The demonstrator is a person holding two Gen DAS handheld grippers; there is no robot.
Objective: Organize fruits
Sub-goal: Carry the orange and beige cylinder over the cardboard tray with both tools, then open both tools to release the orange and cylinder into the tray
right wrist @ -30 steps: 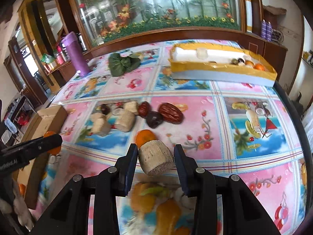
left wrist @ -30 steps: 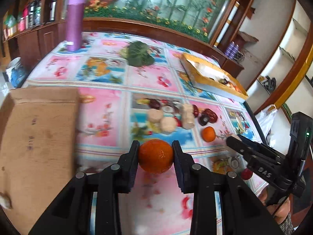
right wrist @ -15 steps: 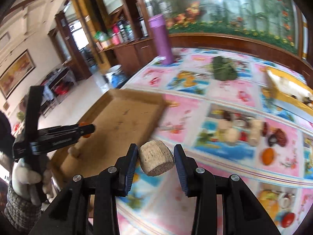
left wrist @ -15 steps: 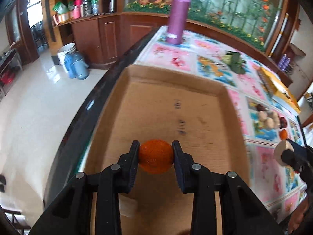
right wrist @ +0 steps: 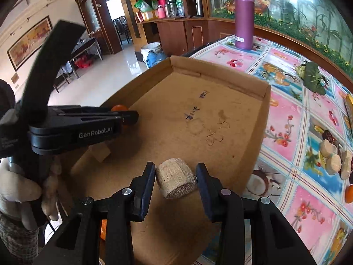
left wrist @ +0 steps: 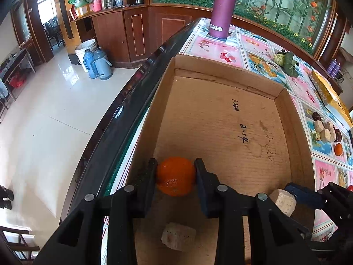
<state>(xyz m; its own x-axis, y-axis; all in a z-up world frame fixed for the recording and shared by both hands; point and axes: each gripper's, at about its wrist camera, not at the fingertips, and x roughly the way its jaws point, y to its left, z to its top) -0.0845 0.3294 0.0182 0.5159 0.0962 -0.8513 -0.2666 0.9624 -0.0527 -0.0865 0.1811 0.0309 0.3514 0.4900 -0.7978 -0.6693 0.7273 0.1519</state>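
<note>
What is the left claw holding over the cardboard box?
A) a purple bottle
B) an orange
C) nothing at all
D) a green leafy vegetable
B: the left claw has its two fingers pressed on either side of the orange, above the floor of the cardboard box; the purple bottle stands far off on the table.

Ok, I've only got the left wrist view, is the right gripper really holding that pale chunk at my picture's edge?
Observer: Yes, the right gripper is shut on the pale chunk, both fingers pressing its sides.
Operator: Is it over the box?
Observer: Yes, the cardboard box floor lies behind it.
Operator: How does my side look?
Observer: The left gripper shows side-on, orange peeking above, a gloved hand on its handle.
</note>
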